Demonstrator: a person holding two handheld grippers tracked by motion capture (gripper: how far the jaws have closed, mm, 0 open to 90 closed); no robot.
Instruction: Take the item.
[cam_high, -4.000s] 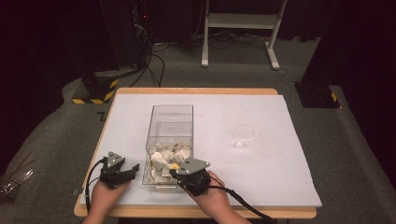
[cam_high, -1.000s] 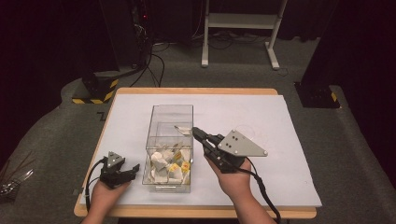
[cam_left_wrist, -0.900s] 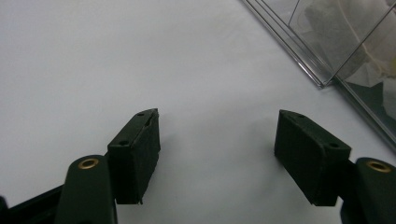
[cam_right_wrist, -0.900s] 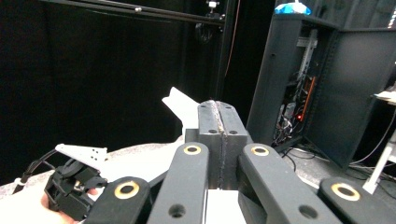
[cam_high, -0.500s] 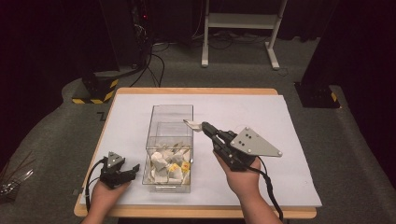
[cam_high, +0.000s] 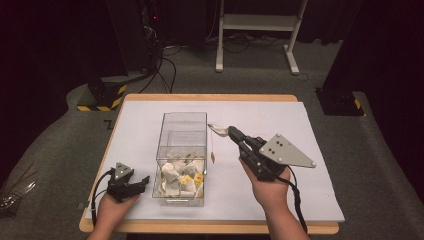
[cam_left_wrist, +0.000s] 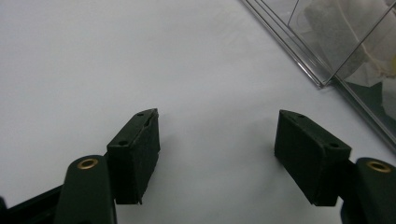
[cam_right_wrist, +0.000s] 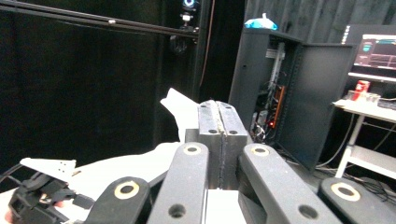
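A clear plastic box (cam_high: 182, 150) stands on the white sheet, with several white tea bags (cam_high: 177, 177) piled at its near end. My right gripper (cam_high: 231, 132) is raised to the right of the box and tilted up. It is shut on a white tea bag (cam_high: 216, 128), whose string and yellow tag (cam_high: 212, 158) hang down beside the box wall. In the right gripper view the jaws are pressed together, and the tea bag (cam_right_wrist: 180, 109) sticks out to their left. My left gripper (cam_high: 142, 181) rests open on the sheet left of the box; its fingers (cam_left_wrist: 135, 154) are empty.
The white sheet (cam_high: 280, 120) covers most of the wooden table (cam_high: 210, 97). The box corner (cam_left_wrist: 327, 60) lies close to the right of the left gripper. A black and yellow block (cam_high: 102, 95) and a white stand (cam_high: 255, 30) sit on the floor beyond the table.
My right gripper has lifted out of the box's near end with a tea bag, rising and swinging right. The left gripper has stayed still.
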